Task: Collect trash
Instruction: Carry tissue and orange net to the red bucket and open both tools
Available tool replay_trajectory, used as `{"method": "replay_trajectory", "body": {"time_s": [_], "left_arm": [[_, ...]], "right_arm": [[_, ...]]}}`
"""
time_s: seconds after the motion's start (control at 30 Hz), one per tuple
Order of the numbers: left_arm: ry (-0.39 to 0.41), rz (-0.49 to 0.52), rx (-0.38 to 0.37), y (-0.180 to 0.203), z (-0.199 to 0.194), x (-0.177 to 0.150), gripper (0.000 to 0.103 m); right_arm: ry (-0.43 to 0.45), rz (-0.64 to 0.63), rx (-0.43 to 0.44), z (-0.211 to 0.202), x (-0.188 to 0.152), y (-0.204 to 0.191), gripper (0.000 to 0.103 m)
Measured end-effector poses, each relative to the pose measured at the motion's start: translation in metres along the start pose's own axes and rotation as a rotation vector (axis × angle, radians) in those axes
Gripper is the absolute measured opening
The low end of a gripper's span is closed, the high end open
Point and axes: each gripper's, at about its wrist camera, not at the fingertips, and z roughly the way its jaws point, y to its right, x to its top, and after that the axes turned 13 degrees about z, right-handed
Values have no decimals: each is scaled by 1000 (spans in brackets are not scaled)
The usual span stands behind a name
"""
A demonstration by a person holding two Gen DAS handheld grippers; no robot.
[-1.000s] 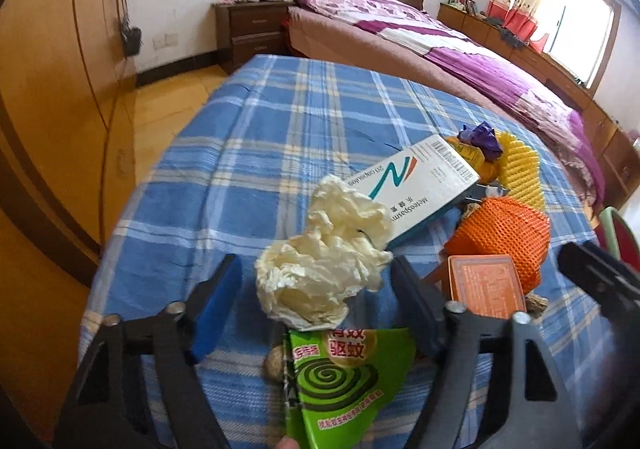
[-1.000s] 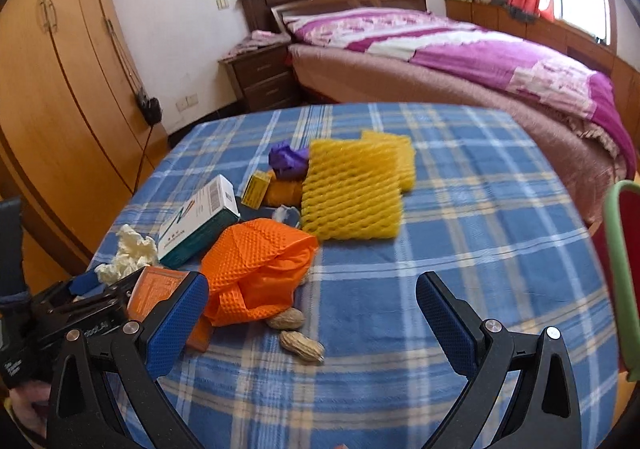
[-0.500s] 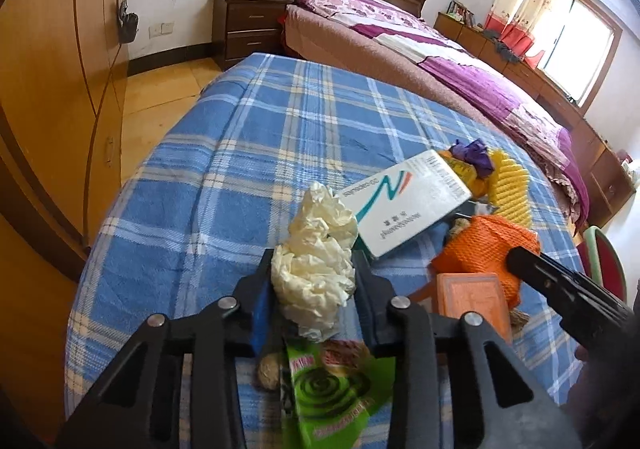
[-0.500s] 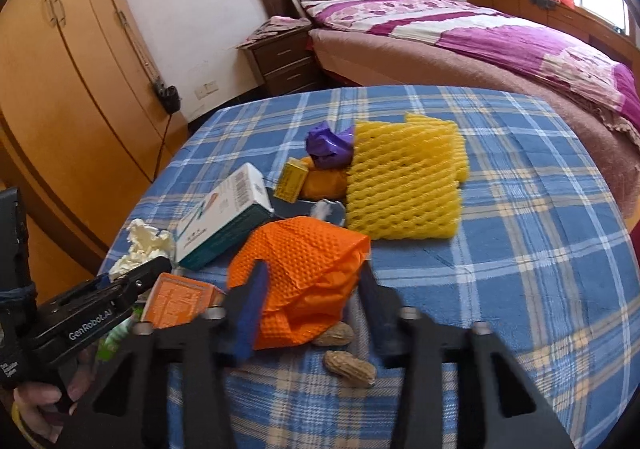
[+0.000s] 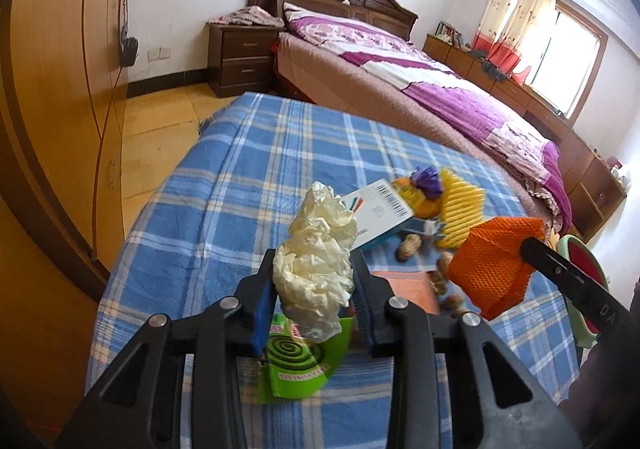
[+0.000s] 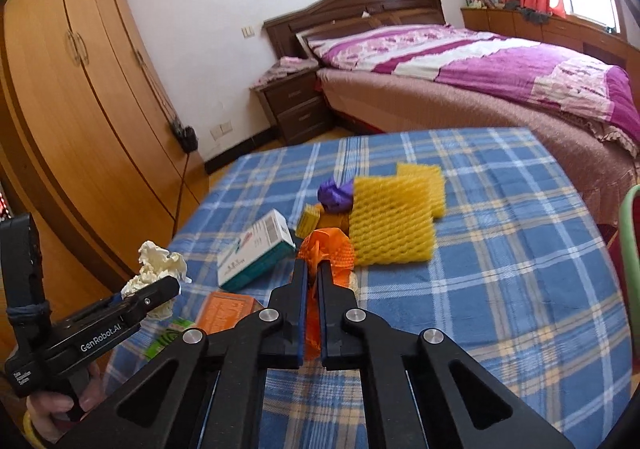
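The left gripper (image 5: 314,289) is clenched on a crumpled wad of cream tissue (image 5: 316,249), its blue pads pressing both flanks of the wad, which bulges up and forward past the fingertips. The wad is raised clear of the blue plaid tablecloth (image 5: 240,189). Directly beneath these jaws lies a green mosquito-coil packet (image 5: 298,365), and just to their right an orange flat box (image 5: 408,285) rests on the cloth. Beyond the tips, a white and teal medicine box (image 5: 380,217) lies flat, with peanuts (image 5: 408,247) scattered beside it.

The right gripper (image 6: 313,269) has just been closing and now grips an orange foam net (image 6: 328,253), pinched thin between its pads; the net's bulk bunches out ahead of the fingertips and a strip of it shows in the narrow gap behind them. In the left wrist view the net hangs lifted off the cloth, to the right of the left jaws.

Ahead and right of the right jaws, two yellow foam nets (image 6: 394,225) lie overlapping on the cloth, with a purple wrapper (image 6: 334,197) touching their left edge and a small yellow box (image 6: 308,219) just below it. To the left of the right jaws sits the medicine box, and farther left the other gripper with the tissue, held in a person's hand (image 6: 52,409)
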Motion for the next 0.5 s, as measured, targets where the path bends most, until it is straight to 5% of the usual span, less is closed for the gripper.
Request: {"method": "replay_trajectory", "body": {"time_s": [0.5], "left_arm": [[30,85,-120,65,-25,17,35]], "right_arm": [[168,57,-60,-83,17,36,4]]}}
